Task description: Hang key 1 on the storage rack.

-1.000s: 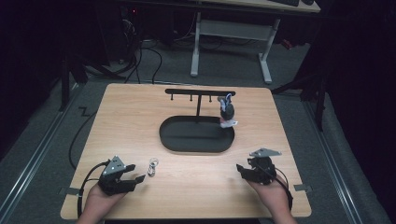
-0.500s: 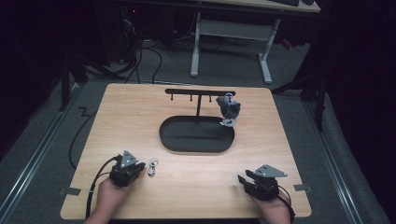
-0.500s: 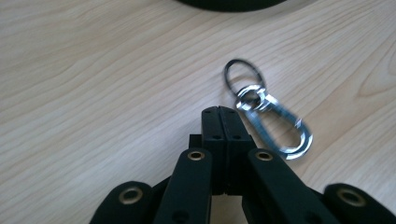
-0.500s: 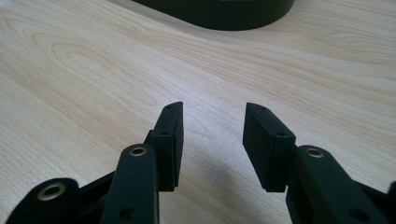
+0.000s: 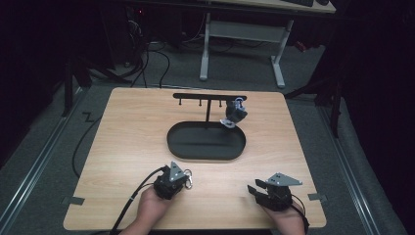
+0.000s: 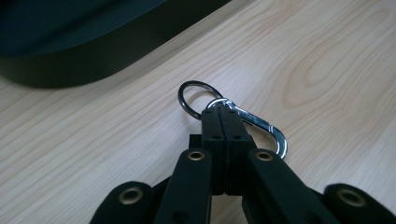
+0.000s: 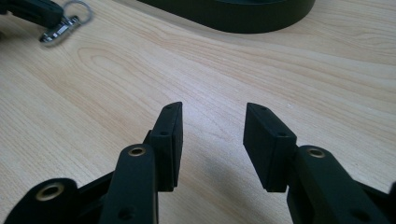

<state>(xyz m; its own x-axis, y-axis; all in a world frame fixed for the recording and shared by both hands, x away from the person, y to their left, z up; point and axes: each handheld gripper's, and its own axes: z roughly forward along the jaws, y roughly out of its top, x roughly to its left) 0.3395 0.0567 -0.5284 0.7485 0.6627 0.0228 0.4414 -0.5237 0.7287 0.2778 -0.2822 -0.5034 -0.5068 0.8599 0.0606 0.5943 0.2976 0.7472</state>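
- Polished silver metal, a small pear-shaped carabiner clip (image 6: 259, 128) with a dark steel split ring (image 6: 192, 95) looped through its narrow end, lies flat on the pale wooden table (image 5: 122, 147), near my edge of it and left of centre.
- I judge it light, rigid and hard, not fragile; the smooth chrome looks slippery, so a flat pinch could let it skate or twist.
- My left gripper (image 6: 226, 116) has its jaws pressed together over the clip's narrow end, right where the ring joins. That seems the sound place to grasp: the metal is thickest there and the ring hangs free for hooking.
- The long axis runs from the ring end to the rounded wide end. In the left gripper view the ring points away from me, toward the black oval tray (image 6: 70, 46); the wide end trails back beside the jaws on the right. Both parts lie level on the wood.
- My right gripper (image 7: 212, 140) rests near the table's right front, jaws spread apart with nothing between them.
- Past the tray, which sits mid-table, stands a black T-shaped hook rack (image 5: 208, 98), and a grey keyring bundle (image 5: 234, 113) hangs at its right end.
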